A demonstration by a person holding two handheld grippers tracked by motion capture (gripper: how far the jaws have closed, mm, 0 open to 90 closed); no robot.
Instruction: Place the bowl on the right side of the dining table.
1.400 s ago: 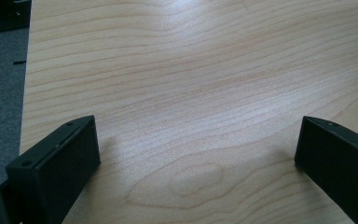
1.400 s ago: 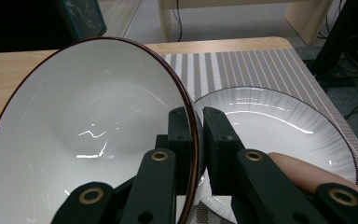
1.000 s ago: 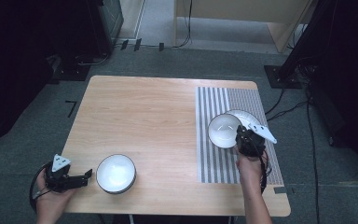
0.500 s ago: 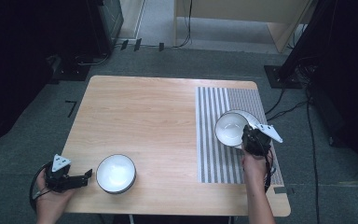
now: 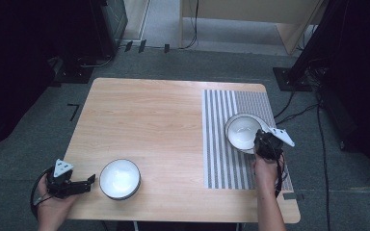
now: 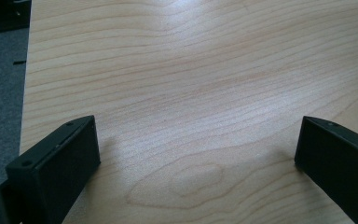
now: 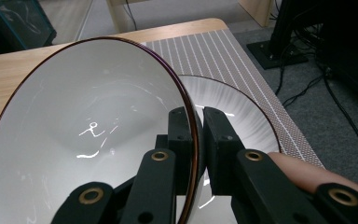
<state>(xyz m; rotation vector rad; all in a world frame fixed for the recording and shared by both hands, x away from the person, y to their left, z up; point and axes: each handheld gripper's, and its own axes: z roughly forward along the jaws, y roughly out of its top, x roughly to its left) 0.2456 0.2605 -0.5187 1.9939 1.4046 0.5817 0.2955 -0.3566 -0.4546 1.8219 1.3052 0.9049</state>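
Note:
My right gripper [image 7: 196,114] is shut on the rim of a white bowl with a dark edge [image 7: 84,130], which it holds tilted. In the high view this bowl [image 5: 242,131] and the right gripper [image 5: 265,143] are over the striped mat [image 5: 219,154]. A white plate [image 7: 235,109] lies on the mat just behind and under the bowl. A second white bowl [image 5: 120,178] sits upright near the table's front left. My left gripper [image 5: 90,181] is just left of it, jaws wide open over bare wood [image 6: 196,140], holding nothing.
The wooden table [image 5: 149,110] is bare across its middle and back. The grey-and-white striped mat covers its right part. Cables [image 5: 294,113] and dark stands sit on the floor to the right, and a dark cabinet [image 5: 111,19] stands beyond the far left corner.
The right gripper has carried the bowl a little to the right over the mat. The left gripper and the front bowl have stayed put.

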